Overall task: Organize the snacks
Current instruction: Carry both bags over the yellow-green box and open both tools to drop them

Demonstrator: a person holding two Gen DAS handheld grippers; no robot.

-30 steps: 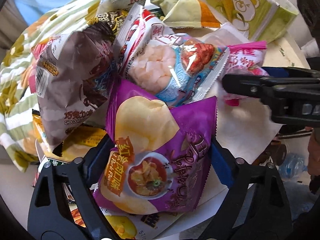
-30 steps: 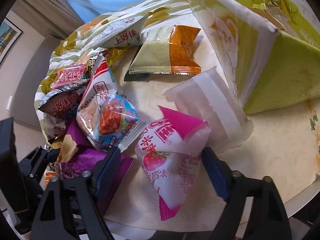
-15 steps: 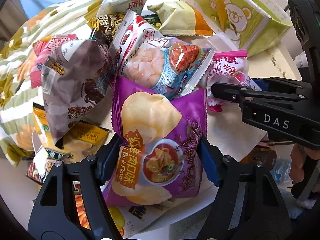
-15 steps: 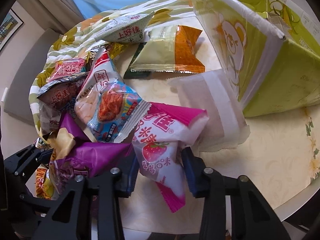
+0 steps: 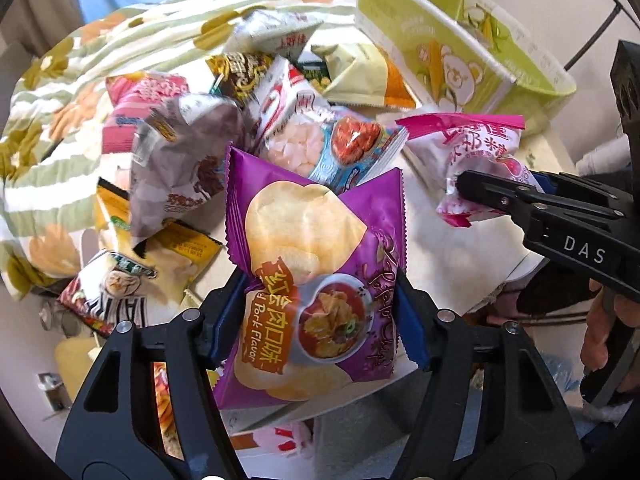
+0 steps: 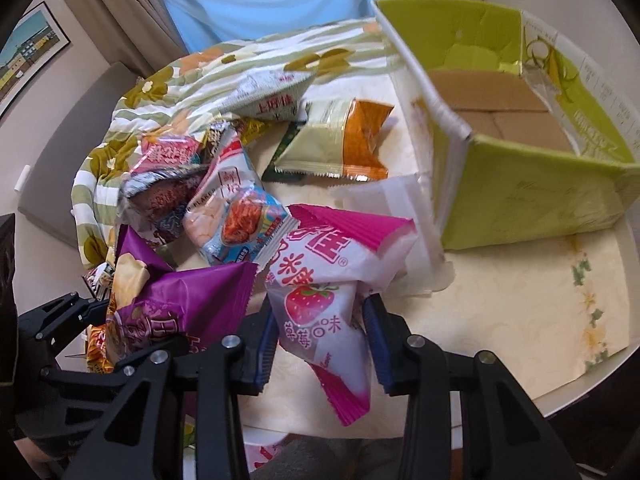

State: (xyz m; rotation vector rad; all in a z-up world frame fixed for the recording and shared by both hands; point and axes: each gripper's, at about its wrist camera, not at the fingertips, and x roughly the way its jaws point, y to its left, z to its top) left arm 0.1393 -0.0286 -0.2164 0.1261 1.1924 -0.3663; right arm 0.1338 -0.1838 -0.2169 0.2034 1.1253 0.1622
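With each bag pinched low so it hangs clear, the left gripper (image 5: 320,316) clamps the purple chip bag (image 5: 316,280), the right gripper (image 6: 320,336) the strawberry bag (image 6: 320,292), green box (image 6: 540,196) ahead-right, likely their destination.

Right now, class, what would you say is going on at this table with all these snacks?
A person is sorting snacks with two handheld grippers. The left gripper is shut on a purple chip bag, and the right gripper is shut on a pink strawberry snack bag. More packets lie heaped on the table. The green cardboard box beside them stands open, with nothing visible inside.
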